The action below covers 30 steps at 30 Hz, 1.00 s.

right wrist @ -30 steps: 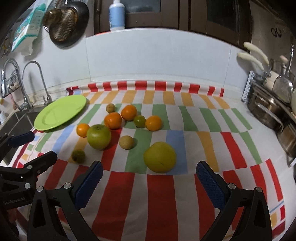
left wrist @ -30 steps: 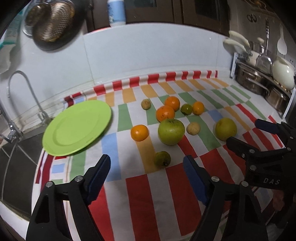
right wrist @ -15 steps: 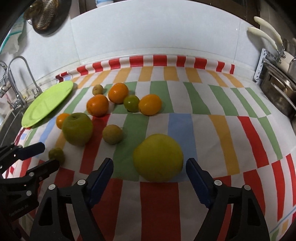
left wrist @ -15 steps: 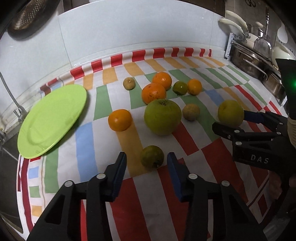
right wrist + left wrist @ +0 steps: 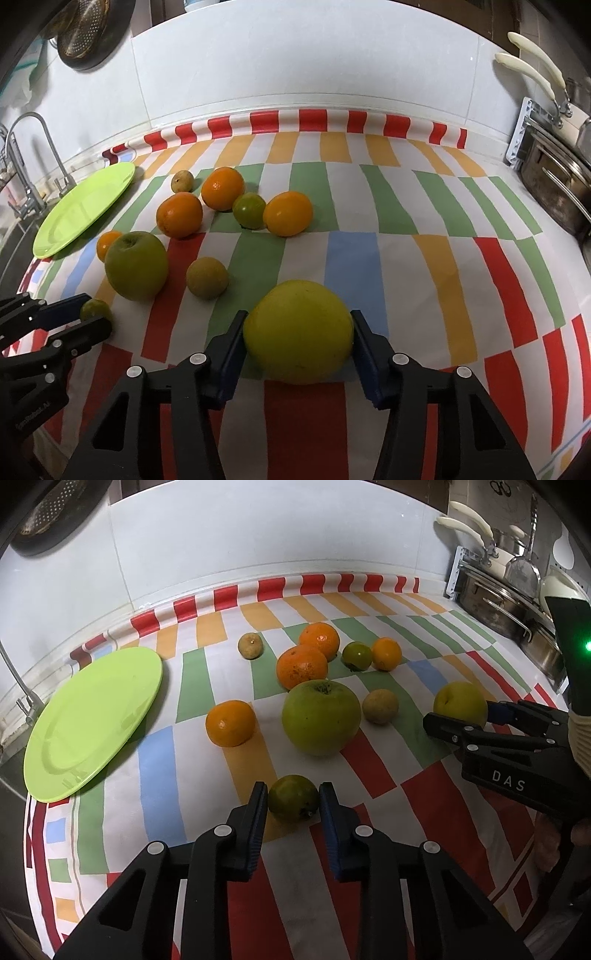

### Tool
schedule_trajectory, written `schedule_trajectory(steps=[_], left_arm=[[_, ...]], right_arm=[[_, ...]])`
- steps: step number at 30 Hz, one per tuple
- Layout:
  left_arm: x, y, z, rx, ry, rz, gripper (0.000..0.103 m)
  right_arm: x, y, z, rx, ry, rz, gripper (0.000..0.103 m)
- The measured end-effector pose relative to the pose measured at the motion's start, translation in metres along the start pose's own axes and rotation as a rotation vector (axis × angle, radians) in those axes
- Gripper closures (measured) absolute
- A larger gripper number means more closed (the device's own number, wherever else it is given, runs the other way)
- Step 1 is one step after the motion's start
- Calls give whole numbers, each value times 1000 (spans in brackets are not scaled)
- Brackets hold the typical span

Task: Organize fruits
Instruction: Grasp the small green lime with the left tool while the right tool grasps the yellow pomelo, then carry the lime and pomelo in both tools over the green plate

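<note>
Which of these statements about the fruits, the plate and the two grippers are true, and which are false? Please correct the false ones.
1. The green plate already holds two oranges. False: no fruit lies on it.
2. The left gripper has the small green fruit between its jaws. True.
3. The right gripper has the large green apple between its jaws. False: the big yellow fruit is between its jaws, which are closing; the apple lies apart.
4. All fruits rest on the striped cloth. True.
5. The small green fruit touches the green apple. False: they lie apart.
</note>
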State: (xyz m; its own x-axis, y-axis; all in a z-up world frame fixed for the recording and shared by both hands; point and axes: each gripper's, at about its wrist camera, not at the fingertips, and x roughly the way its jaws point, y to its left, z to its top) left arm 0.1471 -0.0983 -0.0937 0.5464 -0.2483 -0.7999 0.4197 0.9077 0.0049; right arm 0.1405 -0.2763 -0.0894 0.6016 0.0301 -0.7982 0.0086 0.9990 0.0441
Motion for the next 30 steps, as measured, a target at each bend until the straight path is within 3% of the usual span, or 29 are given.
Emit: schedule_trajectory(steps=[11,30], left_arm=[[-19,2,0,-6,-64,1,74],[-85,13,-21,-35,-208,20,74]], right_arm=[[-19,12,-2,-30,-24,42,49],[-86,53,-8,-102,-139,89,49]])
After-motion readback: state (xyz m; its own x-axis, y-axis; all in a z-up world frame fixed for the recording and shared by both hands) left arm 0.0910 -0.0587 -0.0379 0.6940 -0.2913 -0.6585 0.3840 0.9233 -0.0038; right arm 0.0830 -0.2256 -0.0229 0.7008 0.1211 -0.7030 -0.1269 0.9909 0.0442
